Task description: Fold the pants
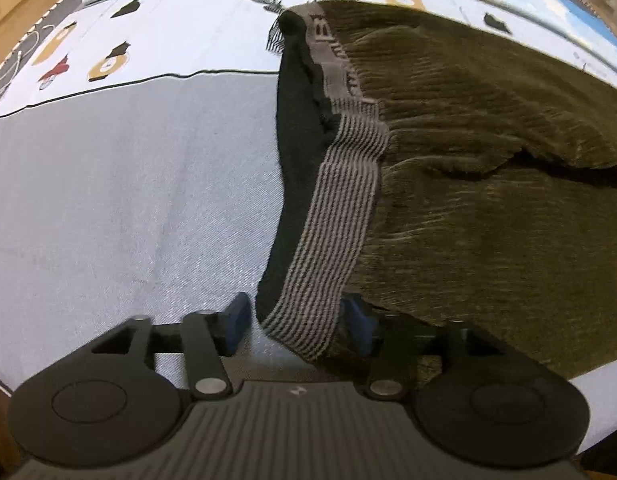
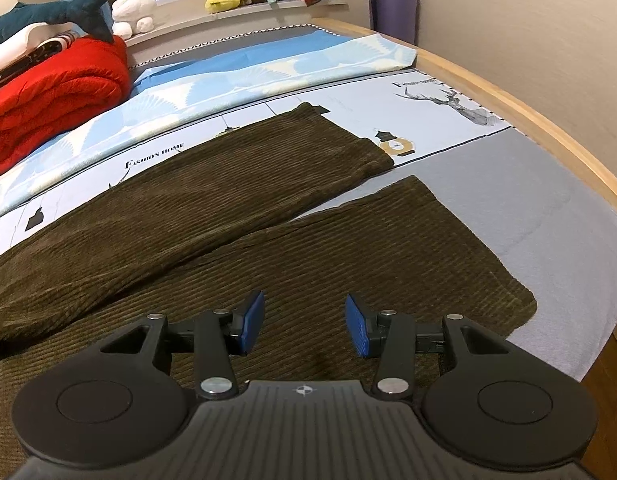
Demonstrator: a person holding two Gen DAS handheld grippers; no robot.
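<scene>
Across the bed (image 2: 508, 184) lie the pants (image 2: 236, 216); the left gripper (image 1: 296, 320) straddles their striped waistband (image 1: 332, 216), spread apart, while the right gripper (image 2: 304, 322) hovers over one leg, fingers apart.

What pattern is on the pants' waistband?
Thin grey and black stripes on the waistband, clearest in the left wrist view.

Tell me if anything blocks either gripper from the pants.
Nothing visible does. The left gripper is open with the striped waistband between its fingers. The right gripper hangs open directly above the nearer leg of the pants.
</scene>
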